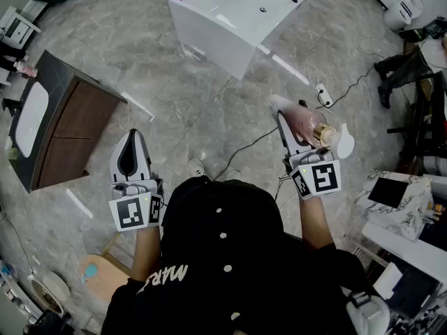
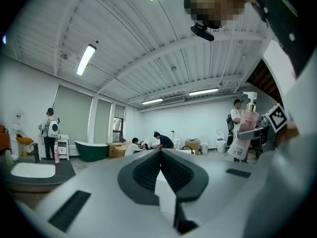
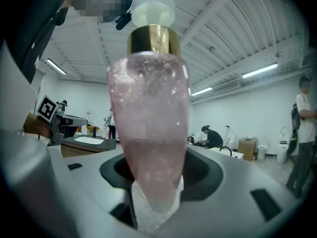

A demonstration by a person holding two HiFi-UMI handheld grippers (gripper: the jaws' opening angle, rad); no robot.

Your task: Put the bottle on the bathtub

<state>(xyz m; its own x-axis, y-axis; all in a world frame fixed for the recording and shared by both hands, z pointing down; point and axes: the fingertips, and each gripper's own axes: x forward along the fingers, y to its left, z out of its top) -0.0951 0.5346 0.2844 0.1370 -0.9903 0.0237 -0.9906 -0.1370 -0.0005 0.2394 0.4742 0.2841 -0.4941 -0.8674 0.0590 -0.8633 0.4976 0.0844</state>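
Observation:
A pink pump bottle (image 1: 302,123) with a gold collar and white pump head stands up from my right gripper (image 1: 285,121), which is shut on its lower end. In the right gripper view the bottle (image 3: 148,128) fills the middle, its base wedged between the jaws of the right gripper (image 3: 153,195). The white bathtub (image 1: 209,37) stands on the floor ahead, well beyond both grippers. My left gripper (image 1: 133,144) is held at the left, shut and empty; its own view shows the jaws of the left gripper (image 2: 160,156) pressed together and the bottle (image 2: 246,128) off to the right.
A dark vanity cabinet (image 1: 66,128) with a white sink stands at the left. Cables and a power strip (image 1: 323,95) lie on the marble floor between me and the bathtub. A dark green tub (image 2: 91,150) and several people are far across the room. Furniture crowds the right edge.

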